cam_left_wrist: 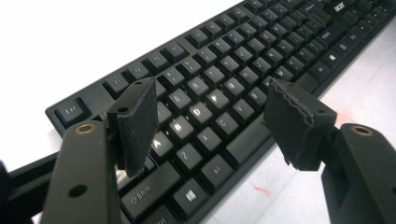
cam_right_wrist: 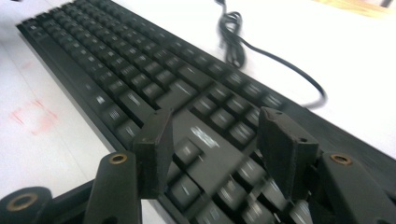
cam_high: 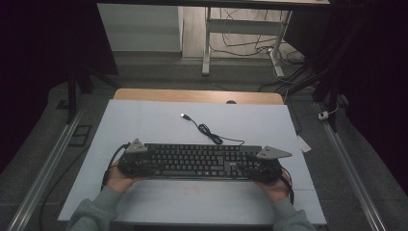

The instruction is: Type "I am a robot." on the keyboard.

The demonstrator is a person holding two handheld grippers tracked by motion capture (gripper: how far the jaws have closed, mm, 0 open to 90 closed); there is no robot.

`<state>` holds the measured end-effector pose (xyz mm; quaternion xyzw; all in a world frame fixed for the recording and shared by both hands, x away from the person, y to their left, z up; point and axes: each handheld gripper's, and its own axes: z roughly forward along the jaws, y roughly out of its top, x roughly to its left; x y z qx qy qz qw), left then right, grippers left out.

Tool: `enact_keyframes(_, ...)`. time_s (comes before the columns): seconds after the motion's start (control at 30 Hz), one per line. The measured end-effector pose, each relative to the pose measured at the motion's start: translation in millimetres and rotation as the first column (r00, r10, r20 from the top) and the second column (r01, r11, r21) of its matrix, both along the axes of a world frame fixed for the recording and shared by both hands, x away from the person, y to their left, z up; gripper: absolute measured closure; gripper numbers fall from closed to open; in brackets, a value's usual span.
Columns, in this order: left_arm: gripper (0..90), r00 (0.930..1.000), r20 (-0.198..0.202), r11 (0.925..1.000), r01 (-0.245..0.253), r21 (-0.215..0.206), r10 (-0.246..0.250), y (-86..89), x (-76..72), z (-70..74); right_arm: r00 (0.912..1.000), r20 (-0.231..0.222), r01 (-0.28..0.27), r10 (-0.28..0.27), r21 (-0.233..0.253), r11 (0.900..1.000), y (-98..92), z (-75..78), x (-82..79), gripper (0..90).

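While both grippers hover spread, the black keyboard lies flat, cable coiled.

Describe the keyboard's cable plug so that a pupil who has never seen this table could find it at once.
Start at the pale sheet covering the table, then the black keyboard near its front edge. A thin black cable loops away from the keyboard's far side; the plug is its loose end, a small silvery tip, lying alone on the sheet.
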<state>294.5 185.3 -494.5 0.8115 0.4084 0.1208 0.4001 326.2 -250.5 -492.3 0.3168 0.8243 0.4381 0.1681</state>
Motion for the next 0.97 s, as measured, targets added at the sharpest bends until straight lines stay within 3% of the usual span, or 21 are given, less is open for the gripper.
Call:
enact_keyframes(0.23,35.3,0.9999,0.004,0.9998,-0.016,-0.013,0.016,9.4,-14.3,-3.4,0.9985,0.008,0.055,-0.055,-0.008,0.998,-33.9,-2.0,-16.4,45.9)
enact_keyframes(0.47,35.3,0.9994,0.003,0.9993,-0.035,-0.017,0.035,19.0,-22.5,-6.8,0.9974,0.006,0.072,-0.072,-0.007,0.997,-60.1,-4.4,-28.7,45.5)
enact_keyframes(0.97,35.3,0.9991,0.008,0.9990,-0.042,-0.016,0.042,22.1,-23.1,-7.0,0.9978,0.011,0.066,-0.066,-0.019,0.998,-63.1,-7.1,-30.7,44.9)
